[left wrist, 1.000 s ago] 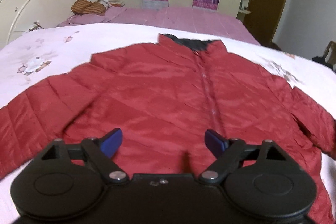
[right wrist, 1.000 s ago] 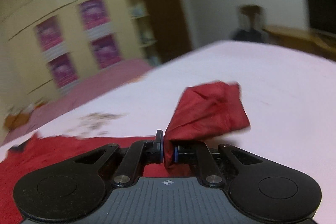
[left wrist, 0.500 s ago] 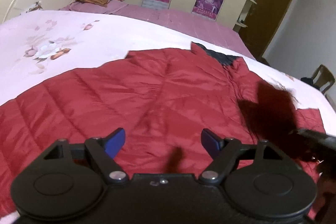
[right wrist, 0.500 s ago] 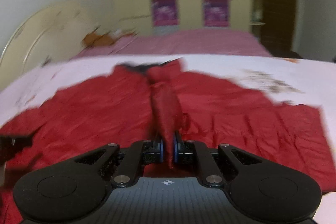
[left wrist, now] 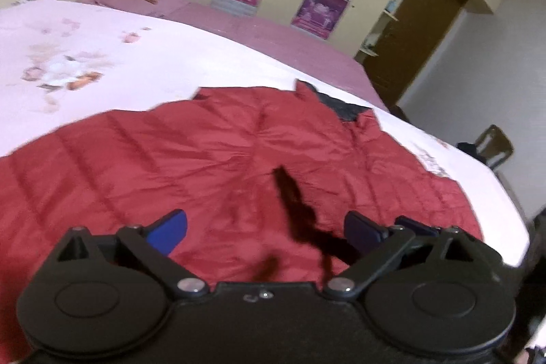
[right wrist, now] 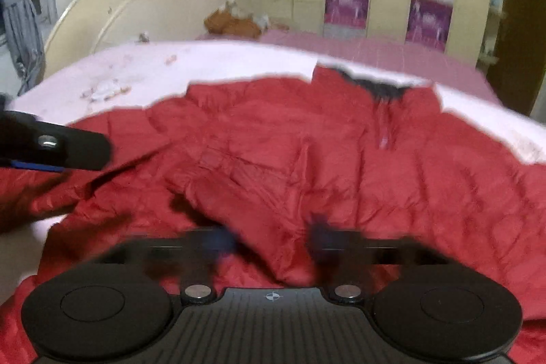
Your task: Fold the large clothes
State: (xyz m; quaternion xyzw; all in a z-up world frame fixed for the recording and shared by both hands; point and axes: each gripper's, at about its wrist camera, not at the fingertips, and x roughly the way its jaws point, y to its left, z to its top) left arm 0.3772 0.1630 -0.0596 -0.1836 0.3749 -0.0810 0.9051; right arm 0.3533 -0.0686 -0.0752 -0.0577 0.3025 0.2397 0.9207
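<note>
Red padded jacket [right wrist: 341, 152] spread on bed [left wrist: 102, 36] — sleeve [right wrist: 245, 203] just dropped across chest; right gripper [right wrist: 269, 237] springing apart, left gripper [left wrist: 266, 227] widening, empty — first fold laid, other sleeve due.

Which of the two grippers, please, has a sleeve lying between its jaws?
The right gripper: its jaws are opening around the folded sleeve. The left gripper spans only flat jacket.

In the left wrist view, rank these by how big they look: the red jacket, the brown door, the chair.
1. Red jacket, by far the largest.
2. Brown door.
3. Chair, smallest.
The jacket lies nearest the camera, which inflates it.
</note>
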